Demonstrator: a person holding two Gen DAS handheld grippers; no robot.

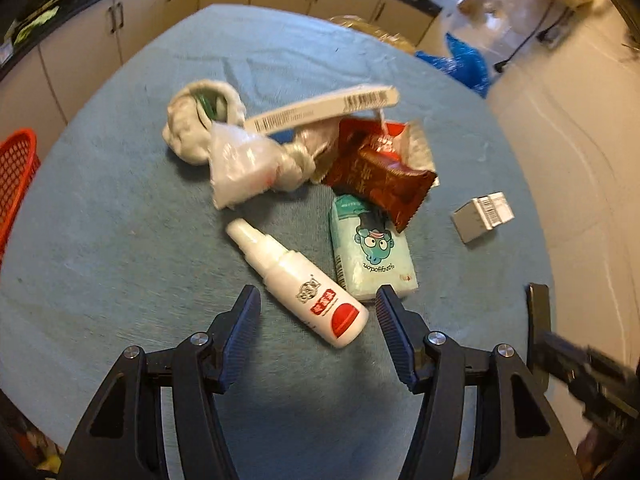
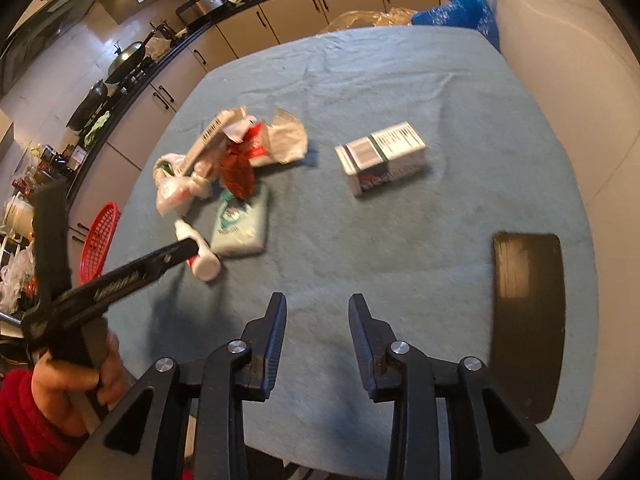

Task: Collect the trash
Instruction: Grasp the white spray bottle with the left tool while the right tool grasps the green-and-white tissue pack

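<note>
Both grippers hang over the fuzzy blue bench, left gripper and right gripper fingers apart, empty. Beyond: smooth white spray bottle, soft tissue pack, crinkled red wrapper, far-right boxy carton.

Bare blue-covered counter open ahead of the right tongs, up to the small box. Blocked at left by a heaped pile of wrappers, tissue pack and spray bottle. Dark flat slab at right edge. Red basket beyond left rim.
</note>
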